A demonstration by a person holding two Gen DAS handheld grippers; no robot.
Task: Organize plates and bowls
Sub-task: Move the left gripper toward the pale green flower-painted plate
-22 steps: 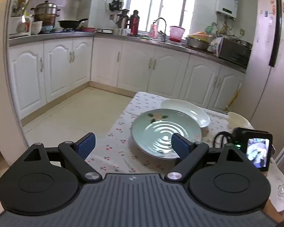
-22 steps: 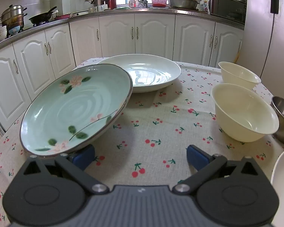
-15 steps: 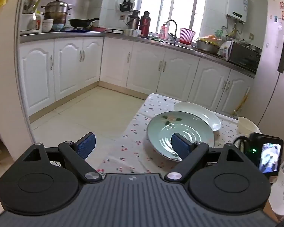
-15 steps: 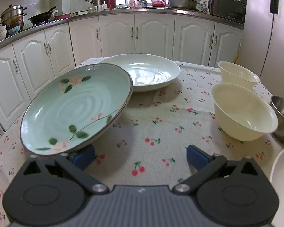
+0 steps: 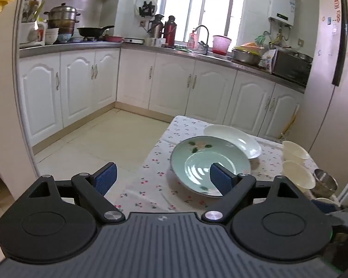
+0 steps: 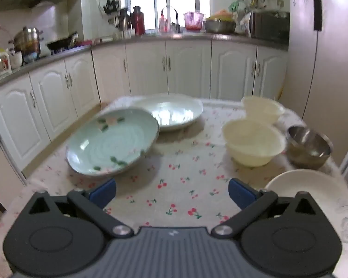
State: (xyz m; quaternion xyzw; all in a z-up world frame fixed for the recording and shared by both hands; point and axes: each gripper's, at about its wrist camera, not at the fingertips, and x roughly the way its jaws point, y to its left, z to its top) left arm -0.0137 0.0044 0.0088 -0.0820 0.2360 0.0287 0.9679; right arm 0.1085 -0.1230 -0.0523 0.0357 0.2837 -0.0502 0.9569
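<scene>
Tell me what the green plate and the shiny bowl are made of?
The green plate looks like glazed ceramic: glossy, with painted flowers and light glinting on it. The shiny bowl looks like bare steel: grey and mirror-like, with reflections inside. Both are guesses from their looks alone.

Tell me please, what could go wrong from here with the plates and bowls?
The green plate leans with its far rim on the white plate, so it may slide or clatter if nudged. The near white plate lies at the table's right edge and could be knocked off. Both tongs, left and right, are open and empty.
</scene>
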